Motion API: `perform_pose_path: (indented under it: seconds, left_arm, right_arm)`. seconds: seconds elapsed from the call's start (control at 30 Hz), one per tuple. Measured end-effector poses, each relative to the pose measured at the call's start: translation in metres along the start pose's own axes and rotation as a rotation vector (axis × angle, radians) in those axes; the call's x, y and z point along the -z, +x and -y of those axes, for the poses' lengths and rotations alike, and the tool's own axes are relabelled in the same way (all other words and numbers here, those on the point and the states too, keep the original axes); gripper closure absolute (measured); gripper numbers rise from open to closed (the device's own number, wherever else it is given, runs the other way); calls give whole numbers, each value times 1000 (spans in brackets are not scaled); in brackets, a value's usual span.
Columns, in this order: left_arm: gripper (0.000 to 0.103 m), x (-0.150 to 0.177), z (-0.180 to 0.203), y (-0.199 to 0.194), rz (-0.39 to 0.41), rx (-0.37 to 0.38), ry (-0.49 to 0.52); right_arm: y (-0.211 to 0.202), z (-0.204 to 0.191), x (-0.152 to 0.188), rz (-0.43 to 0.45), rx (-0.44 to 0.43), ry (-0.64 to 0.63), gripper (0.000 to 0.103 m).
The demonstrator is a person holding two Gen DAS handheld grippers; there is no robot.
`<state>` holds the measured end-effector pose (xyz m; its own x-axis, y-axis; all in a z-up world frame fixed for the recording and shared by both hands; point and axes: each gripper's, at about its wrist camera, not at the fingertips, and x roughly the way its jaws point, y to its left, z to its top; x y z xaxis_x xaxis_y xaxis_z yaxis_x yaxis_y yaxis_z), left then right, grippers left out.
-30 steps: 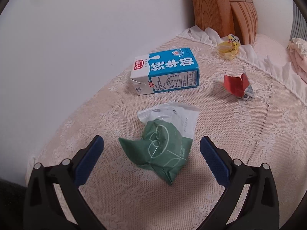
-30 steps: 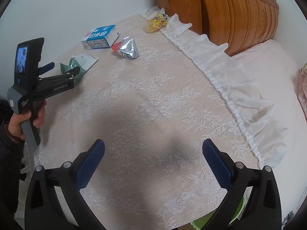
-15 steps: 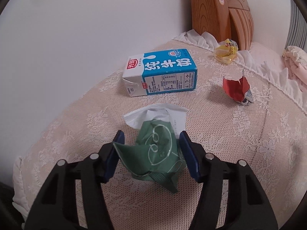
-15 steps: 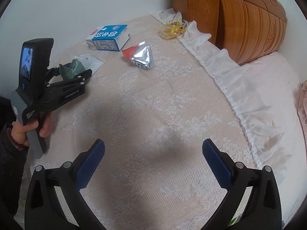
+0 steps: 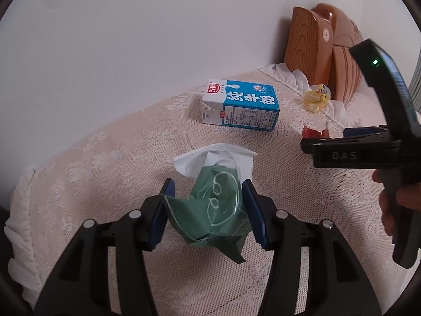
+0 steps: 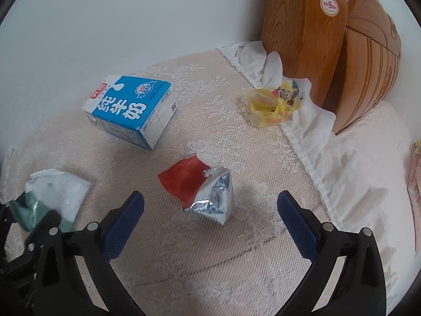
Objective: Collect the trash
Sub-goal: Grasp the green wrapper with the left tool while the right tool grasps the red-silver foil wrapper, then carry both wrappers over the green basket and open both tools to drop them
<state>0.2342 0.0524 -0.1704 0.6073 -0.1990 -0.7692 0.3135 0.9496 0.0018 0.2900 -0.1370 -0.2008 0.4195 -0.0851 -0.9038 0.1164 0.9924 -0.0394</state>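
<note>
1. The lace bedspread (image 6: 210,258) hasn't changed, but the right wrist view sits a lot closer to the trash than it did a second ago, with the wooden headboard (image 6: 305,26) now filling its top right corner.
2. The milk carton (image 5: 240,105), lying on its side near the wall, hasn't moved; I'll use it as the landmark.
3. The green wrapper (image 5: 213,208), with its white paper end, is just in front of the carton. The left gripper (image 5: 208,210) was wide open around it a second ago; now both blue pads are squeezed in on its sides and gripping it.
4. The red and silver foil packet (image 6: 202,189) is to the right of the carton. The right gripper (image 6: 210,221) has come up just short of it, fingers spread wide, holding nothing, not touching.
5. The yellow wrapper (image 6: 273,105) is further right of the carton, against the white frill by the headboard, same spot as before.
</note>
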Motion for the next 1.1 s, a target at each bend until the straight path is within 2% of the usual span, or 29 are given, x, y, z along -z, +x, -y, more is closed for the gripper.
perform_pose_path:
  seconds: [0.07, 0.13, 0.17, 0.2, 0.23, 0.43, 0.57, 0.67, 0.77, 0.87, 0.93, 1.1]
  left_arm:
    - [51, 3, -4, -9, 4, -11, -22]
    - [51, 5, -6, -15, 4, -22, -39]
    - [51, 6, -7, -20, 7, -26, -50]
    - [51, 8, -7, -24, 11, -29, -59]
    - [51, 10, -8, -29, 15, -33, -64]
    - [51, 23, 3, -62, 36, -49, -57]
    - [51, 37, 23, -91, 44, -14, -49]
    - [51, 51, 43, -115, 41, 27, -42]
    - [51, 70, 70, -138, 30, 82, -11]
    - [51, 90, 99, -157, 19, 121, 57]
    - [51, 103, 119, -166, 5, 152, 105]
    - [51, 130, 172, -181, -39, 246, 215]
  right_arm:
    - [6, -2, -1, -10, -5, -20, 22]
    - [10, -4, 0, -19, -5, -48, 43]
    - [9, -3, 1, -11, -22, -47, 49]
    - [7, -2, 2, -11, -36, -44, 59]
    - [4, 0, 4, -8, -46, -40, 63]
    - [-44, 22, 32, 65, -147, 24, 63]
    - [-96, 52, 77, 117, -174, 85, 63]
    - [-122, 72, 109, 120, -168, 134, 63]
    - [-148, 104, 164, 96, -130, 180, 63]
    - [-166, 127, 208, 69, -93, 194, 63]
    - [-181, 146, 250, 44, -61, 215, 62]
    - [-198, 191, 340, -35, -8, 320, 62]
